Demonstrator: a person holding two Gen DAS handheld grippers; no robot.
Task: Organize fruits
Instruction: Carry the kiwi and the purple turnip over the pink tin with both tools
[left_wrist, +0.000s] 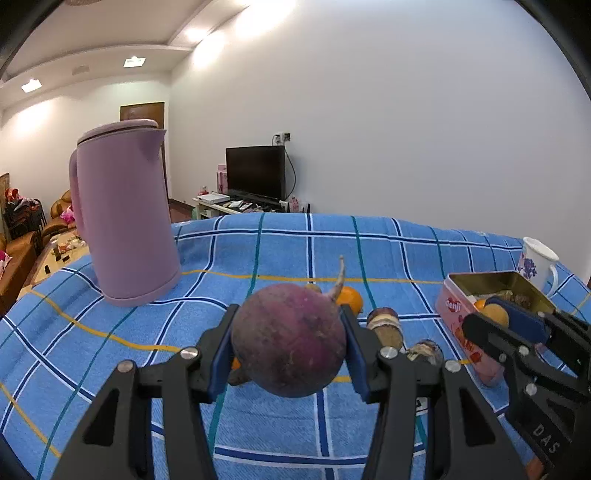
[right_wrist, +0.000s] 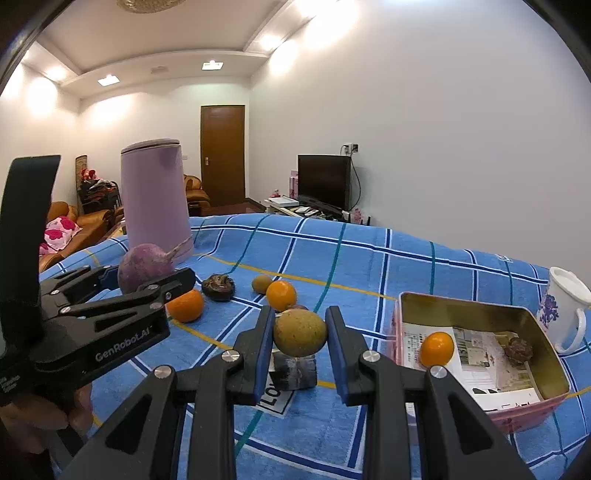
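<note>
- Right wrist view: we see the right gripper (right_wrist: 300, 334) clamped on a yellow-green fruit (right_wrist: 300, 332), lifted off the blue checked cloth (right_wrist: 369, 266).
- Tin (right_wrist: 480, 308) lies at lower right of the frame, just right of that fruit; its long axis runs from upper left to lower right. An orange (right_wrist: 436, 349) and a dark fruit (right_wrist: 519, 350) lie inside.
- We judge the right hand nearer the tin, so it should drop first.
- Left gripper (left_wrist: 290, 341) holds a purple radish (left_wrist: 290, 339), root tip pointing up and away; from it the tin (left_wrist: 495, 282) is far right in the left wrist view.
- Loose oranges (right_wrist: 281, 294) wait mid-frame.
</note>
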